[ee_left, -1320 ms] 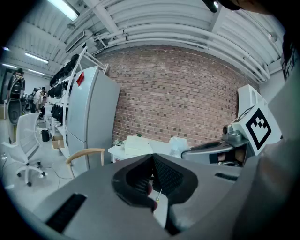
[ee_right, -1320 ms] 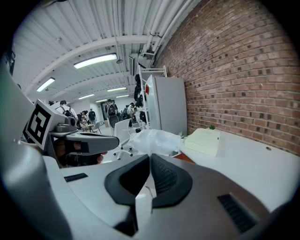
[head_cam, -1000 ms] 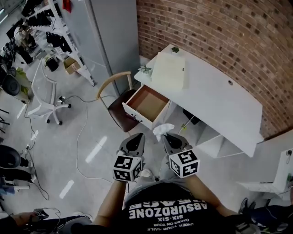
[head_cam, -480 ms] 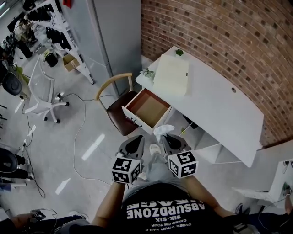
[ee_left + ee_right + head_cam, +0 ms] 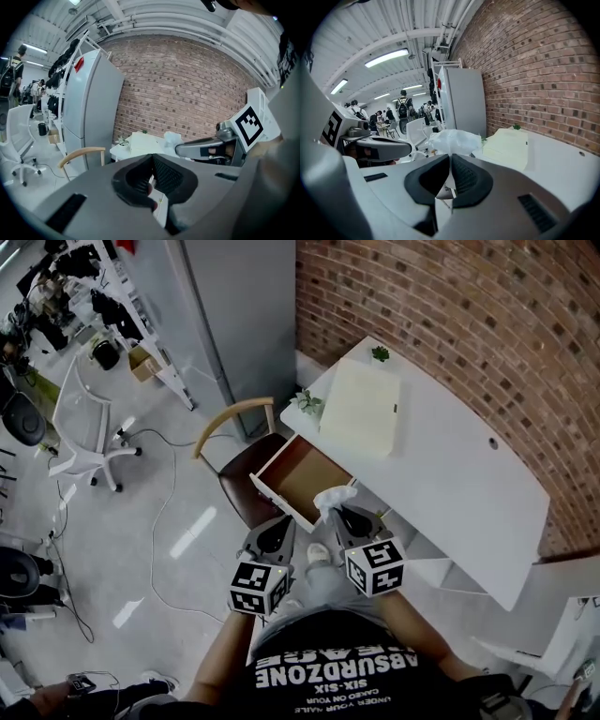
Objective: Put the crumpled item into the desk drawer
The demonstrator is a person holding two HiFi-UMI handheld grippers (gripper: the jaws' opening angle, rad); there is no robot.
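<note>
Two claws hover side by side, just short of the open desk drawer (image 5: 302, 474). The right claw (image 5: 337, 514) pinches the crumpled white wad (image 5: 335, 495) at its tips, jaws narrow and beginning to ease apart. The wad sticks out ahead of that claw, about over the drawer's near edge. Just left of it, the left claw (image 5: 279, 523) is closed and empty. The carry looks nearly done. The next move calls for bringing the wad squarely above the drawer's cavity before letting go.
</note>
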